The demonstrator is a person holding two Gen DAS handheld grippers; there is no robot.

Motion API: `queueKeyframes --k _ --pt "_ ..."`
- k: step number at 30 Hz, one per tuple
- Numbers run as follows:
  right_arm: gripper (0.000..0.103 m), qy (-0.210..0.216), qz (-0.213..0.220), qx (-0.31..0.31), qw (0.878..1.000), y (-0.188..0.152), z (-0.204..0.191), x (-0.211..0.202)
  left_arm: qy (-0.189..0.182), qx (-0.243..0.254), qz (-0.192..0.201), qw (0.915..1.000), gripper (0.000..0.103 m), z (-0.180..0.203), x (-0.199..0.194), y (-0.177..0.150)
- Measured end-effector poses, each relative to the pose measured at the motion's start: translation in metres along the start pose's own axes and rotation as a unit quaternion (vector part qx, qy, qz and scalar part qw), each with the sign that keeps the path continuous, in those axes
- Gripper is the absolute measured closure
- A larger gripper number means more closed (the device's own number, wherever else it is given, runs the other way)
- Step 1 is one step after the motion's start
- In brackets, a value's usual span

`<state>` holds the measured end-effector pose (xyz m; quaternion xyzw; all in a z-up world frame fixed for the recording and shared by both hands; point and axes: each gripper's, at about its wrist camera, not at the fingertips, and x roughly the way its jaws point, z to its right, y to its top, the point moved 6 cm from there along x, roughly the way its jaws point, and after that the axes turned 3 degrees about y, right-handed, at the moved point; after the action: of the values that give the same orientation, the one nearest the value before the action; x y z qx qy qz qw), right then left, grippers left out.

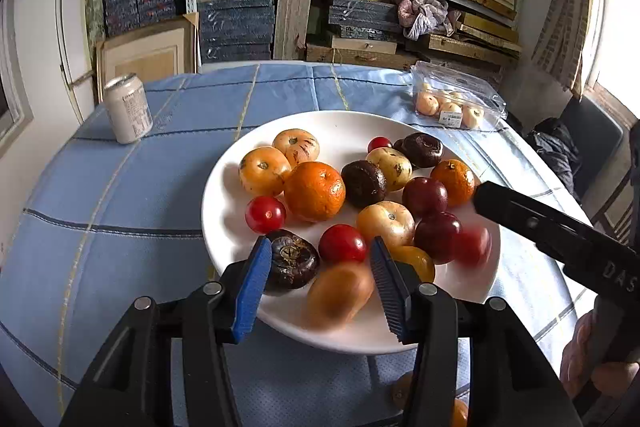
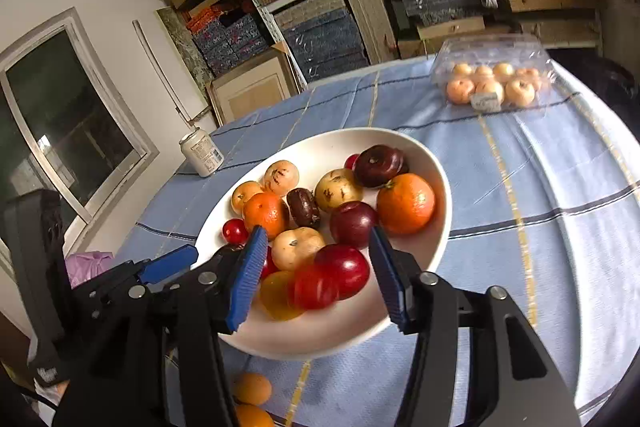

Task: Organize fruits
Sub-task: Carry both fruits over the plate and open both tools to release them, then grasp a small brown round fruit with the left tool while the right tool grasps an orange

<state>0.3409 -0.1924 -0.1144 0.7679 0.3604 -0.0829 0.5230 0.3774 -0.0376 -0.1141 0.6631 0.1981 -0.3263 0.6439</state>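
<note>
Left wrist view: left gripper (image 1: 320, 283) stood spread over the near rim of the white plate (image 1: 224, 227), nothing pressed between its blue pads (image 1: 250, 291); a blurred orange-brown fruit (image 1: 340, 293) lay between them, untouched as far as could be told. Right gripper (image 2: 316, 275) likewise spread above the plate's near side, with a red plum (image 2: 346, 269) and a red tomato (image 2: 314, 287) under the gap, neither pinched.

Handling, judged: the fruits looked small, light, round and smooth-skinned, so likely to roll or squirt out of a hard pinch. Tomatoes and plums seemed soft; a gentle grip across the widest middle would suit. The tangerine (image 1: 314, 191) appeared firmer with a rougher peel, easier to hold. Dark chestnut-like pieces (image 1: 290, 259) looked hard.

Fruits lay crowded and touching at the plate's centre, so a neighbour could be nudged when fingers came down. The far side of the plate was bare.

Off the near rim, loose orange fruits (image 2: 252, 389) sat on the blue tablecloth (image 1: 120, 187). Open cloth lay left of the plate. Further off stood a can (image 1: 128, 109) and a clear fruit box (image 1: 456, 99), both well apart from the plate.
</note>
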Motion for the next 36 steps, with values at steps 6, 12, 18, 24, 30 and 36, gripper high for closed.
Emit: queueKeyframes --k 6,12,18,24,30,36 --pt "0.049 0.005 0.031 0.009 0.999 -0.004 0.002 -0.039 0.0 -0.011 0.005 0.9999 0.051 -0.011 -0.014 -0.002" --pt "0.041 0.015 0.028 0.016 0.999 -0.046 -0.005 -0.075 0.002 0.006 -0.003 1.0 0.051 -0.008 -0.03 -0.027" --pt "0.035 0.026 -0.005 -0.05 0.998 -0.095 -0.042 -0.083 -0.019 0.032 -0.018 0.9992 0.051 0.015 -0.038 -0.049" --pt "0.031 0.042 -0.006 -0.079 0.996 -0.119 -0.054 -0.101 -0.028 0.065 -0.036 0.9969 0.052 0.041 -0.03 -0.058" --pt "0.024 0.049 -0.021 -0.1 0.994 -0.13 -0.061 -0.101 -0.039 0.058 -0.074 0.9948 0.052 0.043 -0.01 -0.065" --pt "0.023 0.064 -0.036 -0.127 0.989 -0.138 -0.075 -0.099 -0.06 0.068 -0.086 0.9921 0.051 0.052 -0.006 -0.073"
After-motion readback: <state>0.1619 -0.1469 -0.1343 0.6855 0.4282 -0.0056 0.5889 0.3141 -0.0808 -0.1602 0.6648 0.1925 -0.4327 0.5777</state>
